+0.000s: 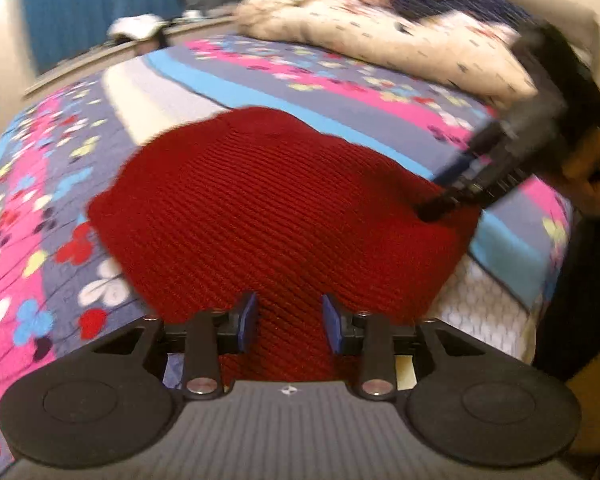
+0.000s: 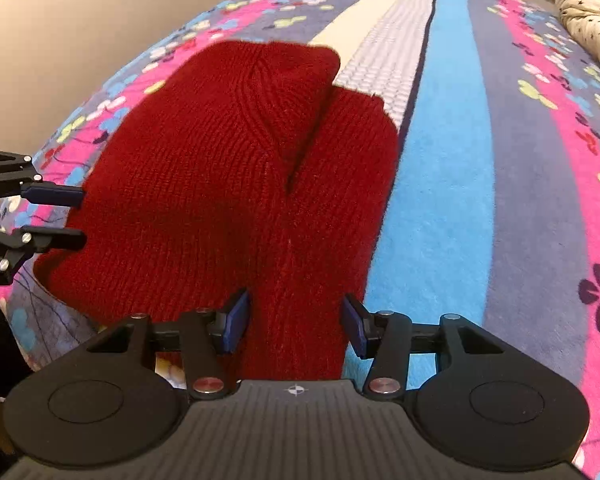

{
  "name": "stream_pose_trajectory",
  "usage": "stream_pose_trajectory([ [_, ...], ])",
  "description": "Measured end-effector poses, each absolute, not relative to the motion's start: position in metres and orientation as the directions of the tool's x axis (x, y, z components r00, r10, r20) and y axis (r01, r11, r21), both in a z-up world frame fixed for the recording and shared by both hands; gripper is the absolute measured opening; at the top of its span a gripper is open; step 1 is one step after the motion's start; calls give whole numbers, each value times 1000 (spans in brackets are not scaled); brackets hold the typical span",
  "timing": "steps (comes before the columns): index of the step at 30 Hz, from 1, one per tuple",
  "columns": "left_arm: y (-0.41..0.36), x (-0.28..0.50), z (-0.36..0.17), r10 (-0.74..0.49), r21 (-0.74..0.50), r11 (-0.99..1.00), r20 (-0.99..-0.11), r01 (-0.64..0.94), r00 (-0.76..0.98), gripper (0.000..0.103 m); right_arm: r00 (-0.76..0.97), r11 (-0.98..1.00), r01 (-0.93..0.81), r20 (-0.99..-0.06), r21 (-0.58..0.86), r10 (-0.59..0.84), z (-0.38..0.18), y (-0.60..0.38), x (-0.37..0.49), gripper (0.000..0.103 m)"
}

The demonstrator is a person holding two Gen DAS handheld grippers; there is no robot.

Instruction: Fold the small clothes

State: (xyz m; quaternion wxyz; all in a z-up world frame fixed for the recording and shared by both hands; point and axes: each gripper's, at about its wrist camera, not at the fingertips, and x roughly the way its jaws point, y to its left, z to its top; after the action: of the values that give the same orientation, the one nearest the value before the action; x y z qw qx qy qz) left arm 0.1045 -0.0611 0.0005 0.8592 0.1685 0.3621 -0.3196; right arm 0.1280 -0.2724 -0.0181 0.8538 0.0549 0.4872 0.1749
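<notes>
A red knitted garment (image 1: 276, 208) lies flat on the patterned bedspread (image 1: 40, 208). In the right wrist view the garment (image 2: 228, 176) shows one part folded over another, with a crease down the middle. My left gripper (image 1: 289, 322) is open at the garment's near edge, with red knit between its blue pads. It also shows at the left edge of the right wrist view (image 2: 78, 216), open beside the garment. My right gripper (image 2: 295, 322) is open over another edge of the garment. In the left wrist view it (image 1: 440, 208) is blurred and touches the garment's right side.
The bedspread (image 2: 480, 160) has blue, pink, grey and white stripes with flowers. A cream duvet (image 1: 380, 28) is heaped at the far side of the bed, also visible in the right wrist view (image 2: 592, 28). A beige wall (image 2: 80, 20) and blue curtain (image 1: 100, 8) stand beyond.
</notes>
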Motion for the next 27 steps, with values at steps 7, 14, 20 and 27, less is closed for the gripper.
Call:
stream_pose_trajectory([
  [7, -47, 65, 58, -283, 24, 923, -634, 385, 719, 95, 644, 951, -113, -708, 289, 291, 17, -299, 87, 57],
  [14, -61, 25, 57, -204, -27, 969, -654, 247, 729, 103, 813, 965, -78, -543, 251, 208, 54, -291, 31, 90],
  [20, -75, 12, 17, -168, -50, 979, -741, 195, 650, 103, 830, 964, -48, -526, 262, 185, 55, -284, 14, 95],
  [27, -66, 21, 13, -153, -76, 987, -739, 144, 656, 103, 784, 979, -14, -606, 204, 138, 42, -268, 31, 95],
])
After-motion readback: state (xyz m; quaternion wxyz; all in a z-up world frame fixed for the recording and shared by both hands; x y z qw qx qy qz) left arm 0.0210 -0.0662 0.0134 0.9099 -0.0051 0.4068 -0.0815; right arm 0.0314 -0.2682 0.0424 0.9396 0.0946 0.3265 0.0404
